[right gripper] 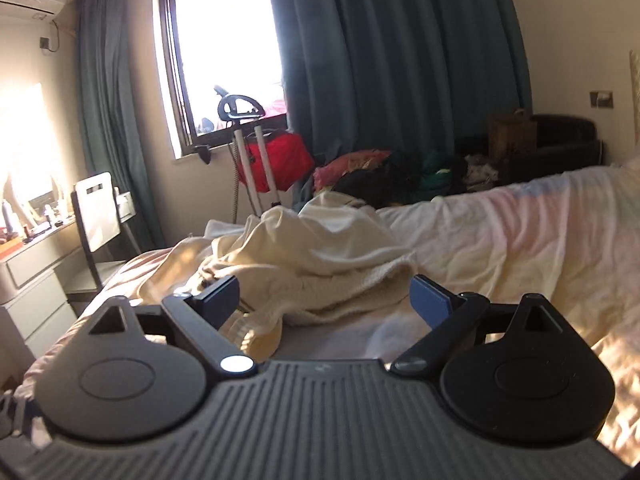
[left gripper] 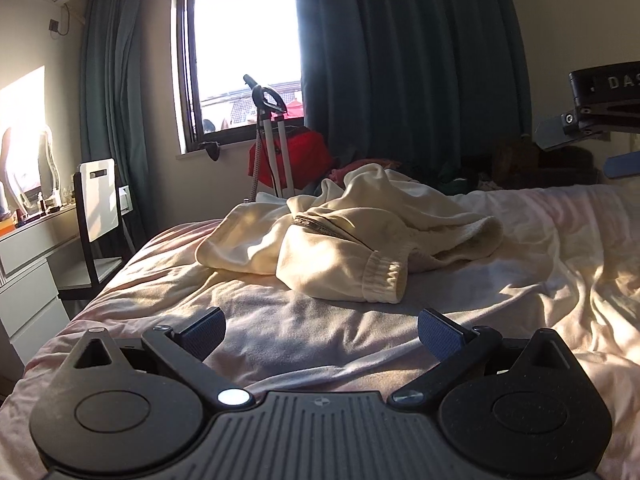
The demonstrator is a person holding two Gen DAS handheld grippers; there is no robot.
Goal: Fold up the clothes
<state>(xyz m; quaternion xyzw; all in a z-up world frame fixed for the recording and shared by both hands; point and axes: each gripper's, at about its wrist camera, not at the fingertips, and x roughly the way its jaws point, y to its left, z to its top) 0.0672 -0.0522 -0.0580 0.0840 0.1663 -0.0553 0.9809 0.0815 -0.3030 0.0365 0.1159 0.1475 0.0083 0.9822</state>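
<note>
Both my claws, left gripper (left gripper: 322, 334) and right gripper (right gripper: 324, 300), are spread; the soft, floppy sweatshirt (left gripper: 340, 236) looks easiest to grab by its cuff (left gripper: 384, 282).

A crumpled cream garment (right gripper: 304, 256) is seen on the bed (right gripper: 520, 240), just beyond the wide-open right gripper (right gripper: 324, 300).

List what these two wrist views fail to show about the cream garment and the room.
- Cream garment: its type is unclear in both views, since it lies bunched up.
- Its near edge, right wrist view: hidden behind the right gripper.
- Dark clothes pile: too shadowed to separate.
- Items on the desk: too small and glare-washed.
</note>
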